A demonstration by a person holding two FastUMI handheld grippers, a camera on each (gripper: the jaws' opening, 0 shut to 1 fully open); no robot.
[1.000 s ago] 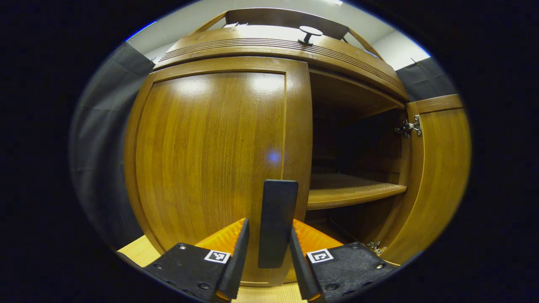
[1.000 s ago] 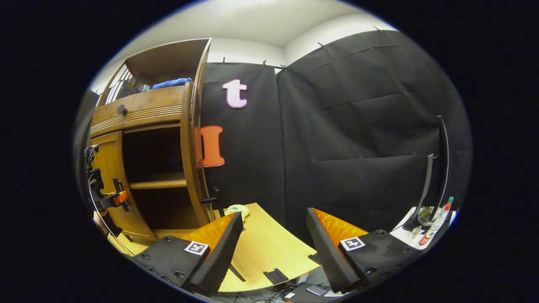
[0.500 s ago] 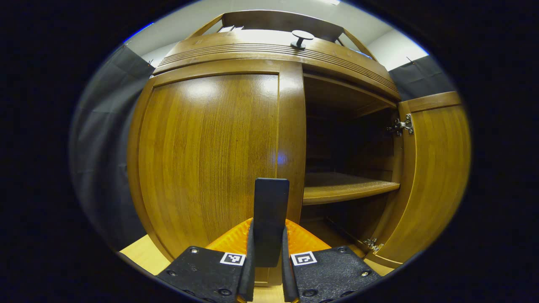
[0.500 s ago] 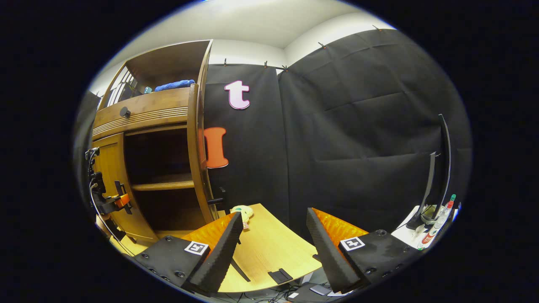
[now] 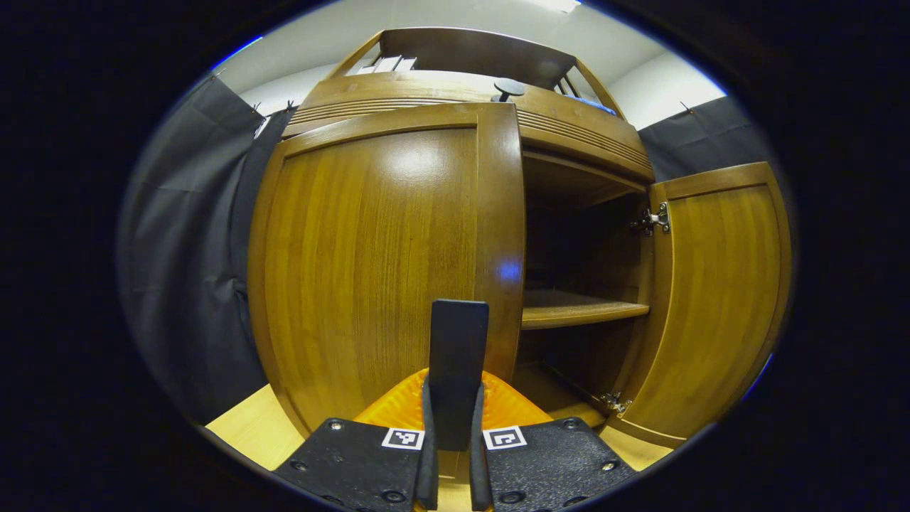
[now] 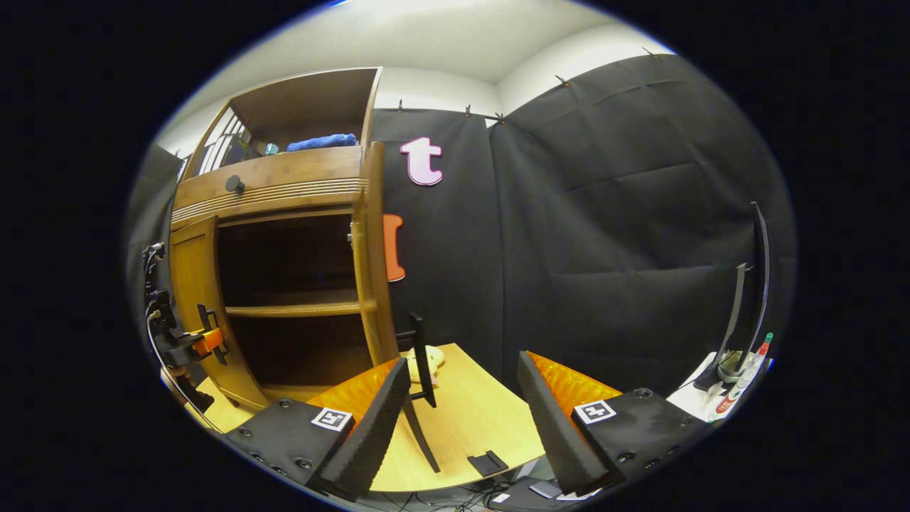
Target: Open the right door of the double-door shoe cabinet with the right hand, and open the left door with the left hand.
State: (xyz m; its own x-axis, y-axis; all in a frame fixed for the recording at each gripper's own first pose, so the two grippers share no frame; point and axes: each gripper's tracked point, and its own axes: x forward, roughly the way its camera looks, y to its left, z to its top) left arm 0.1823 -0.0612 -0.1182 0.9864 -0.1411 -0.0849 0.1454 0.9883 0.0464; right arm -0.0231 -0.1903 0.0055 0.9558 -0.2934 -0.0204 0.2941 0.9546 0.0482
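Wooden left door (image 5: 377,263) — rigid, hinged, glossy; judged to swing freely. Dark handle (image 5: 457,370) is clamped by left gripper (image 5: 448,469); right gripper (image 6: 462,427) held apart, right door (image 5: 718,299) open.

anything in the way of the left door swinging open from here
Nothing visible does. The left gripper is shut on the handle of the left door, and the tabletop beside it looks bare.
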